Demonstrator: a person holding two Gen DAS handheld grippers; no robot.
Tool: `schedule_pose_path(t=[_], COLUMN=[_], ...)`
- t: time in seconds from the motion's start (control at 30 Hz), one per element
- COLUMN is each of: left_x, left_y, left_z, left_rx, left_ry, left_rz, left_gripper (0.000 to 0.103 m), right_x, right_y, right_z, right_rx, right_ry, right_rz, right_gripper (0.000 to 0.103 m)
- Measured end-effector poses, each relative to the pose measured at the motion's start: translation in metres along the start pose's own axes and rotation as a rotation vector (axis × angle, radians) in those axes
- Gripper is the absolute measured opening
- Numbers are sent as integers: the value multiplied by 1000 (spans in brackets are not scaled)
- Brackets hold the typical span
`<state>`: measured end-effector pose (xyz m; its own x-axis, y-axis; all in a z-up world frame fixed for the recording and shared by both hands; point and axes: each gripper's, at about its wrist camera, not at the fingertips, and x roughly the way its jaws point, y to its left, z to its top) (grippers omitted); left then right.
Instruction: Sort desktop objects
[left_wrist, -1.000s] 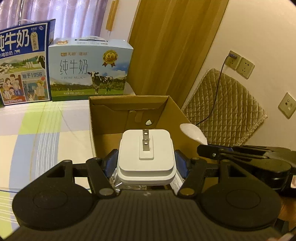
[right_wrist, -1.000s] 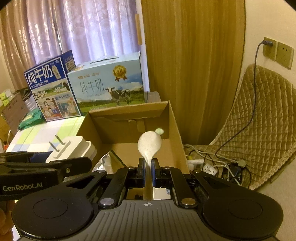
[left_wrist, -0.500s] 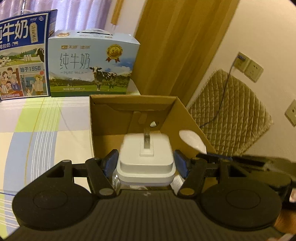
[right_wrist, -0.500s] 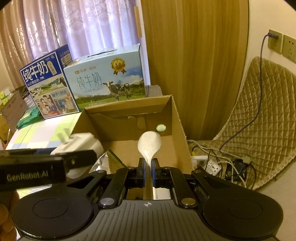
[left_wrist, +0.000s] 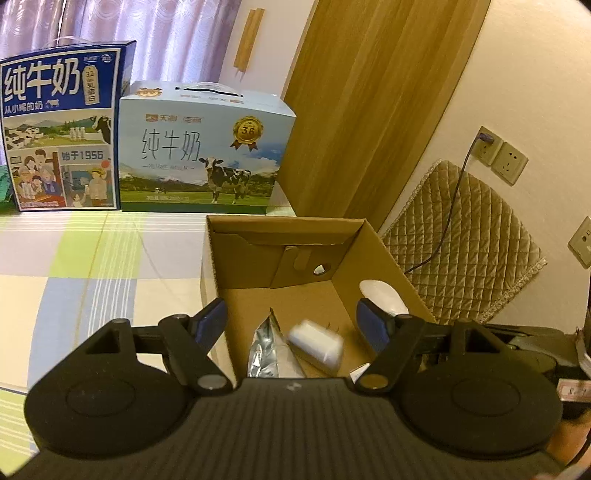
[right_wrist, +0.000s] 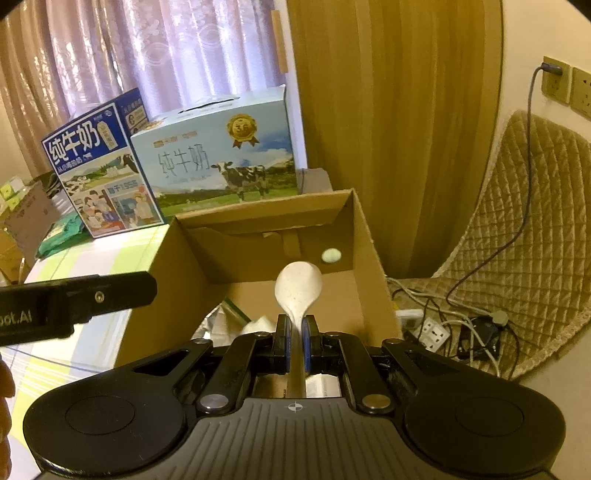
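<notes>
- Cardboard box (left_wrist: 284, 229) stands open at the right end of my table (left_wrist: 74, 266), its right wall near the table's edge.
- My left gripper (left_wrist: 291, 317) is above the box with jaws spread wide and nothing between them; the white plug (left_wrist: 316, 341) is blurred inside the box, beside a foil packet (left_wrist: 264, 349).
- My right gripper (right_wrist: 294, 334) is clamped on the stem of a white spoon (right_wrist: 298, 284), bowl forward above the box opening.
- Step in hand, as I judge it: drop the spoon. I should centre it above the bare floor at the back, lower it, then part the jaws.
- Room: milk cartons (left_wrist: 207, 155) stand behind the box; cables (right_wrist: 443, 325) lie beyond the right wall. I should withdraw straight upward.
</notes>
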<state>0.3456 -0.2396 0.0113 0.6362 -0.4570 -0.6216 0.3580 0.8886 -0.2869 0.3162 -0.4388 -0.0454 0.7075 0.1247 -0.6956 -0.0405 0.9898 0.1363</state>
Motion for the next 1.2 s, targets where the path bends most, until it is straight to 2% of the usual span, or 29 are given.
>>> schedule_pose_path(t=[0.2, 0.27, 0.3, 0.33, 0.37, 0.5, 0.6, 0.67, 0.73, 0.83, 1.0, 1.1, 1.2], left_x=[-6, -9, -10, -11, -12, -20, -31, -41, -53, -73, -110, -133, -154], left_y=[6, 9, 10, 12, 13, 17, 17, 15, 13, 10, 7, -5, -16], left_z=[-2, -4, -4, -5, -6, -10, -14, -18, -22, -31, -48, -63, -83], left_rx=[-1, -5, -6, -8, -13, -18, -20, -15, -2, 3, -17, 10, 27], left_ry=[-4, -7, -7, -7, -3, -6, -17, -31, -47, -72, -88, -110, -108], left_rz=[16, 20, 22, 23, 26, 33, 41, 58, 74, 80, 103, 159, 146], left_gripper=[76, 76, 76, 77, 77, 81, 88, 91, 96, 101, 101, 102, 102], right_x=[2, 1, 0, -1, -2, -9, -17, -24, -34, -53, -89, -118, -145], right_y=[11, 11, 11, 10, 10, 10, 10, 11, 12, 15, 23, 33, 43], right_z=[6, 7, 8, 9, 9, 8, 7, 5, 2, -4, -18, -32, -50], right_rx=[-19, -24, -21, -15, -9, -9, -5, -1, 11, 20, 11, -13, -23], right_ry=[-20, -32, -35, -40, -46, -50, -51, -57, -67, -65, -57, -68, -60], right_rz=[28, 18, 16, 13, 11, 5, 0, -5, -7, -13, -28, -76, -59], right_gripper=[4, 9, 25, 49, 58, 62, 67, 73, 87, 98, 101, 101, 101])
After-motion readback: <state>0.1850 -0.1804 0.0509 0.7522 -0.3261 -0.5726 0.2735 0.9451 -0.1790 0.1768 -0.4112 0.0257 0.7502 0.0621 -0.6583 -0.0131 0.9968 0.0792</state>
